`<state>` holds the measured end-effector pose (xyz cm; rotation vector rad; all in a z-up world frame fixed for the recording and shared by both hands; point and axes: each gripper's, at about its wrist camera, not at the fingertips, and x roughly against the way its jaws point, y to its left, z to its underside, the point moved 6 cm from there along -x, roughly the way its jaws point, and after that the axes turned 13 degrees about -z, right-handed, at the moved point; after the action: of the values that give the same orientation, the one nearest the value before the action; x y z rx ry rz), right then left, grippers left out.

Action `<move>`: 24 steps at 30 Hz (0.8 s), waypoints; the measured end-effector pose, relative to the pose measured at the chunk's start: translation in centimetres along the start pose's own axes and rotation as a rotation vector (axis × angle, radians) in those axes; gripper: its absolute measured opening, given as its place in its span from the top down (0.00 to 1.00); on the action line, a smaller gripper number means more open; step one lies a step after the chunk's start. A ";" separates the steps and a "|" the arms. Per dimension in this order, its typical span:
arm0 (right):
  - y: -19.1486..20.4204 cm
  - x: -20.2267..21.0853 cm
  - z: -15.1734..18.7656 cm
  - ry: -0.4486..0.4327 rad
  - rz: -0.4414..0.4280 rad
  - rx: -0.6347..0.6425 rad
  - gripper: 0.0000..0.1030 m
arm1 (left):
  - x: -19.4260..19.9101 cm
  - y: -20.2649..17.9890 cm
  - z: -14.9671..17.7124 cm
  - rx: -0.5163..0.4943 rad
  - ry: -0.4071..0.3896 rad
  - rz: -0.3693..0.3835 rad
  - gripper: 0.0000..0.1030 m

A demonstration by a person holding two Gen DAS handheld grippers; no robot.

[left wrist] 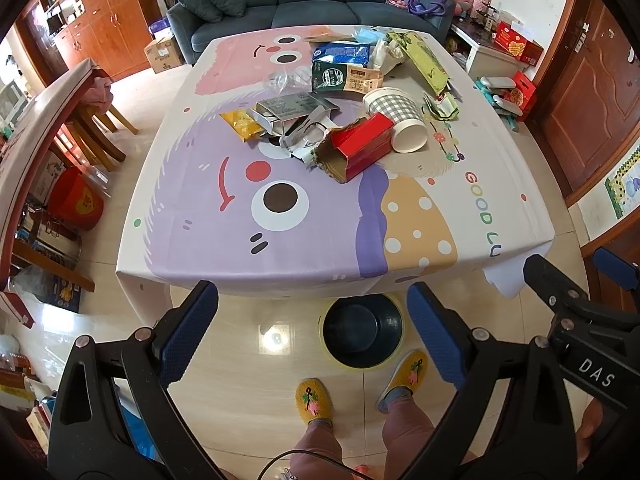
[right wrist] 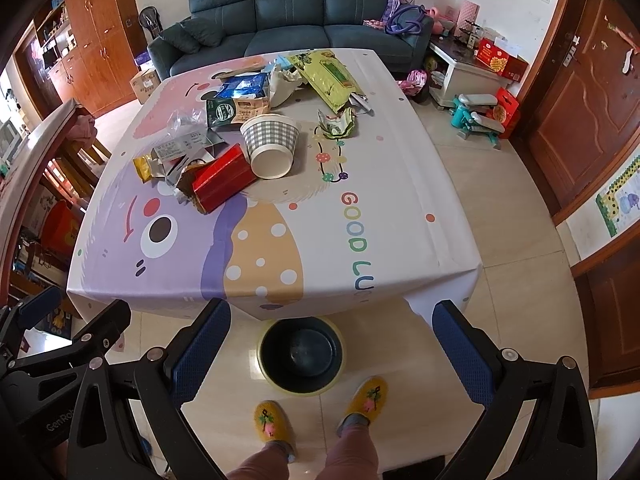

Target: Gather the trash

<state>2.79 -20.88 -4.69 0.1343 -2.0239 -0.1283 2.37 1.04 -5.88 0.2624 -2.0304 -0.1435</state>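
hovering empty with fingers apart, left tool point(left wrist: 312, 336) and right tool point(right wrist: 332, 348) should reach the red box point(left wrist: 356, 146) first, bin point(left wrist: 362, 330) below.

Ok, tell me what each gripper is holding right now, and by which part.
Nothing. The left gripper and right gripper are both open and empty, above the floor by the bin; the trash lies untouched on the table.

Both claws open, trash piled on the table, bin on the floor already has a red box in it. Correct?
Not quite: the bin is empty in the right wrist view. The red box lies on the table among the trash. Left claw and right claw are open.
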 end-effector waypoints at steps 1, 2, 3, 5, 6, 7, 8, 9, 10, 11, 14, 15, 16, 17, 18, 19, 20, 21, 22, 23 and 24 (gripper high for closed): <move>0.1 0.1 -0.1 -0.002 0.001 0.000 0.00 | 0.0 0.0 0.0 -0.001 -0.002 0.001 0.09; 0.2 0.2 -0.1 -0.004 0.001 -0.001 0.00 | 0.1 0.1 0.0 -0.002 -0.004 0.002 0.09; 0.2 0.2 -0.2 -0.006 0.002 -0.001 0.00 | 0.0 0.0 -0.1 -0.002 -0.006 0.003 0.09; 0.2 0.5 0.0 -0.015 0.004 -0.007 0.00 | 0.1 0.0 -0.2 -0.003 -0.011 0.004 0.09; 0.2 0.6 -0.1 -0.018 0.005 -0.008 0.00 | 0.2 0.1 -0.3 -0.004 -0.014 0.005 0.09; 0.3 0.6 -0.1 -0.021 0.007 -0.008 0.00 | 0.2 0.1 -0.4 -0.005 -0.016 0.005 0.09; 0.4 0.7 -0.1 -0.022 0.008 -0.009 0.00 | 0.2 0.1 -0.5 -0.006 -0.018 0.006 0.09; 0.4 0.7 -0.2 -0.023 0.009 -0.010 0.00 | 0.2 0.1 -0.6 -0.006 -0.019 0.007 0.09; 0.4 0.8 -0.2 -0.025 0.009 -0.010 0.00 | 0.2 0.2 -0.6 -0.006 -0.020 0.008 0.09; 0.5 0.8 -0.2 -0.027 0.010 -0.012 0.00 | 0.2 0.3 -0.7 -0.006 -0.022 0.010 0.09; 0.6 0.9 -0.4 -0.030 0.013 -0.013 0.00 | 0.2 0.4 -0.9 -0.007 -0.026 0.014 0.09; 0.6 0.9 -0.4 -0.031 0.013 -0.013 0.00 | 0.2 0.5 -1.0 -0.008 -0.028 0.016 0.09; 0.7 1.0 -0.5 -0.035 0.016 -0.014 0.00 | 0.3 0.6 -1.1 -0.008 -0.031 0.018 0.09; 0.8 1.0 -0.6 -0.037 0.018 -0.014 0.00 | 0.3 0.6 -1.2 -0.007 -0.034 0.019 0.09; 0.9 1.0 -0.6 -0.039 0.021 -0.015 0.00 | 0.3 0.7 -1.3 -0.007 -0.038 0.021 0.09; 1.0 1.1 -0.7 -0.043 0.024 -0.015 0.00 | 0.3 0.8 -1.5 -0.008 -0.041 0.024 0.09; 1.1 1.2 -0.8 -0.047 0.026 -0.016 0.00 | 0.3 0.9 -1.6 -0.010 -0.045 0.027 0.09; 1.2 1.3 -0.9 -0.052 0.029 -0.019 0.00 | 0.3 1.0 -1.7 -0.011 -0.049 0.028 0.09; 1.2 1.3 -1.0 -0.055 0.030 -0.020 0.00 | 0.3 1.1 -1.9 -0.011 -0.053 0.030 0.09; 1.4 1.5 -1.2 -0.064 0.035 -0.023 0.00 | 0.4 1.2 -2.0 -0.012 -0.057 0.033 0.09; 1.4 1.6 -1.2 -0.069 0.038 -0.025 0.00 | 0.4 1.3 -2.2 -0.013 -0.062 0.036 0.09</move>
<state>3.14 -19.75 -2.54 0.0768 -2.0918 -0.1364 4.01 2.25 -4.24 0.2161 -2.0941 -0.1440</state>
